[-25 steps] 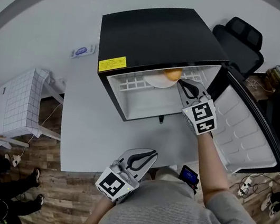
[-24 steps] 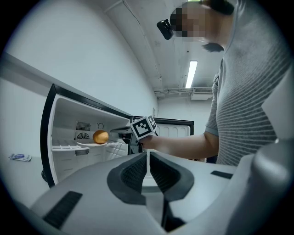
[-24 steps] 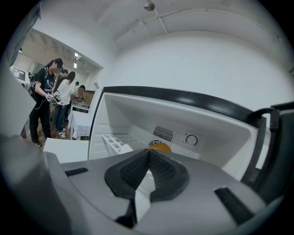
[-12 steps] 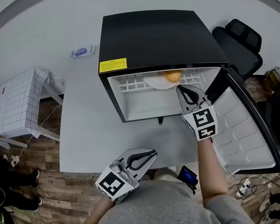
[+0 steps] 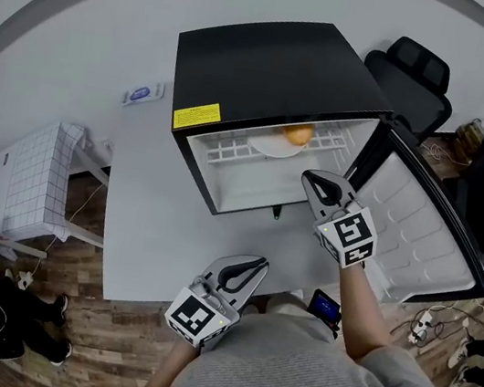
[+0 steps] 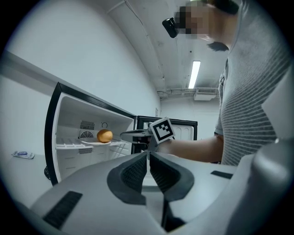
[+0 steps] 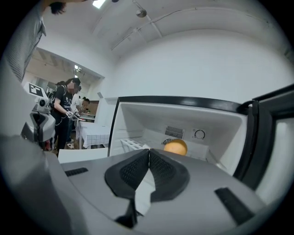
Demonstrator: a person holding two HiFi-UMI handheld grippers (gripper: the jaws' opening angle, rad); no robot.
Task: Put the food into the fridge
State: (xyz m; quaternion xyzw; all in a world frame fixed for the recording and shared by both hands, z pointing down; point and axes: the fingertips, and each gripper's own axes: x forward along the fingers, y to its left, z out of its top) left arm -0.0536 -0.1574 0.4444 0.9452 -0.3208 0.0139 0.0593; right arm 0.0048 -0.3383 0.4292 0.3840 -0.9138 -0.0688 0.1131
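On wire shelf [image 5: 231, 147] inside open mini fridge [image 5: 274, 64], round orange food [image 5: 297, 133], kind unclear, on white plate [image 5: 272, 144] half hidden under the fridge's top; right gripper [image 5: 311, 179] just outside, left gripper [image 5: 257, 265] by torso [image 5: 301, 384], each with jaws pressed together, empty.

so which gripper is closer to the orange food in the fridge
Right. The right gripper is just outside the fridge, facing the orange food; the left gripper hangs at the near table edge.
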